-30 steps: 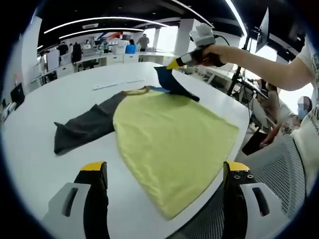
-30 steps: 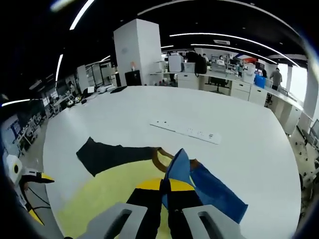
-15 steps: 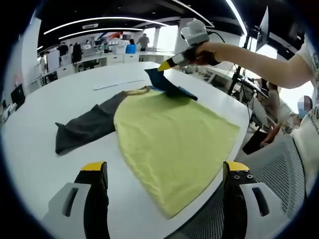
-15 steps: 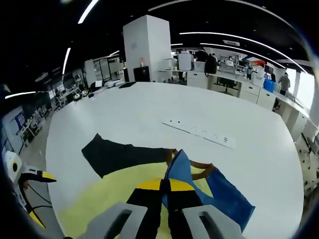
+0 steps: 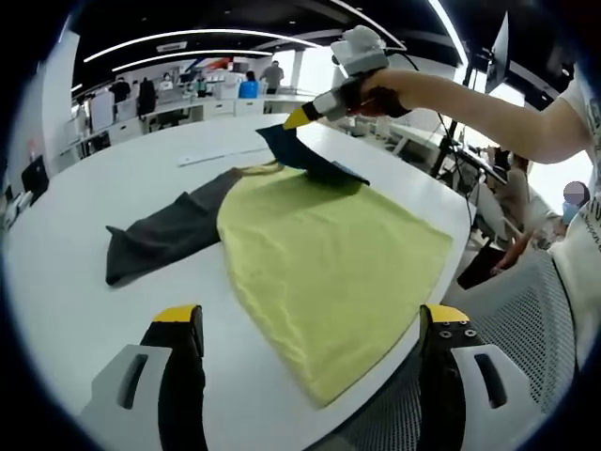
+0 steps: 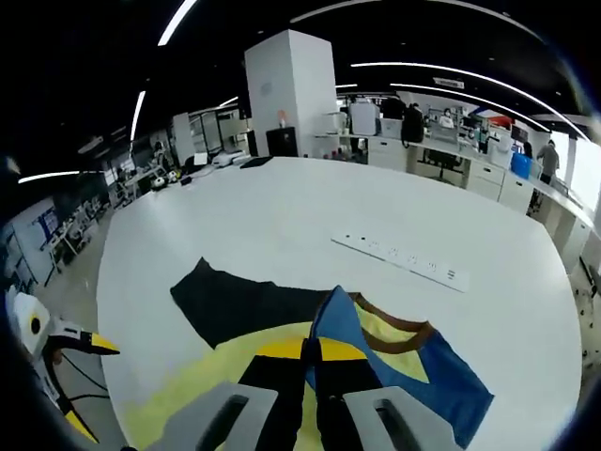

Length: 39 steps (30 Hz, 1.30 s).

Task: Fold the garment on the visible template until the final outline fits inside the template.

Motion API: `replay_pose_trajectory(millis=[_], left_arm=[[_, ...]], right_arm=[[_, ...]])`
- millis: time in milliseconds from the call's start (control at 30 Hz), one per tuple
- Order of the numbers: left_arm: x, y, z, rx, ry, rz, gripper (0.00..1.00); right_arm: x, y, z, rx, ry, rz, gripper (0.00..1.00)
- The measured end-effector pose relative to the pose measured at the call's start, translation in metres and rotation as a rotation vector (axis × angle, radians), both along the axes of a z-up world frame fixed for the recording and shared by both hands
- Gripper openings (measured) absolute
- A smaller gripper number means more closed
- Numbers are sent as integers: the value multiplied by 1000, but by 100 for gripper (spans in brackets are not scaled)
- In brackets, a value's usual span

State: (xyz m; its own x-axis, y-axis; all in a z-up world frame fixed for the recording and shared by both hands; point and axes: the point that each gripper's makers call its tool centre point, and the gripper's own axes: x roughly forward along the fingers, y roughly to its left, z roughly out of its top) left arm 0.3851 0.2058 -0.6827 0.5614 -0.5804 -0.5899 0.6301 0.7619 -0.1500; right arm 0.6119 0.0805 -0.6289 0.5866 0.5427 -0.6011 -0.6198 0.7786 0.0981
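A T-shirt lies flat on the white table (image 5: 75,282). It has a yellow-green body (image 5: 329,254), a dark grey sleeve (image 5: 164,235) spread to the left and a brown collar (image 6: 399,324). My right gripper (image 5: 305,115) is shut on the tip of the blue sleeve (image 5: 305,155) and holds it raised over the collar end. In the right gripper view its jaws (image 6: 315,352) pinch the blue sleeve (image 6: 333,319) above the yellow body (image 6: 216,385) and grey sleeve (image 6: 235,305). My left gripper (image 5: 310,329) hangs open above the hem, holding nothing.
A white power strip (image 5: 221,155) lies on the table beyond the collar. A grey mesh chair (image 5: 526,310) stands at the table's near right edge. The person's arm (image 5: 470,103) reaches in from the right. Office desks and people fill the background.
My right gripper has carried the blue sleeve tip up and left, towards the collar and grey sleeve side. The left gripper has stayed open in place.
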Motion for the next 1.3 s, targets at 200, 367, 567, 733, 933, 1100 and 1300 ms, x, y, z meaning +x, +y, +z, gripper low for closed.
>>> replay_pose_trajectory(millis=[200,367,567,733,933,1100,1300], left_arm=[[-1,1,-1,-4,1,2,92],[-3,2,-3,-7,3,4,92],[-3,7,-4,-11,7,16,92],[-3,11,-5,-9,8,31,91],[-3,12,-7,-7,12,35,91],[-3,12,-8,-5,14,38,91],[-1,11,-7,-9,10,43,91]], right_arm=[[-3,17,-1,-5,-7,39,0],[-7,31,-3,-3,-2,65,0],[-11,47,-2,-7,-10,105,0],[-17,58,-7,-14,0,145,0],[-29,68,-16,-32,13,194,0],[-36,75,-24,-44,18,218,0],[-41,83,-39,-55,40,228,0]])
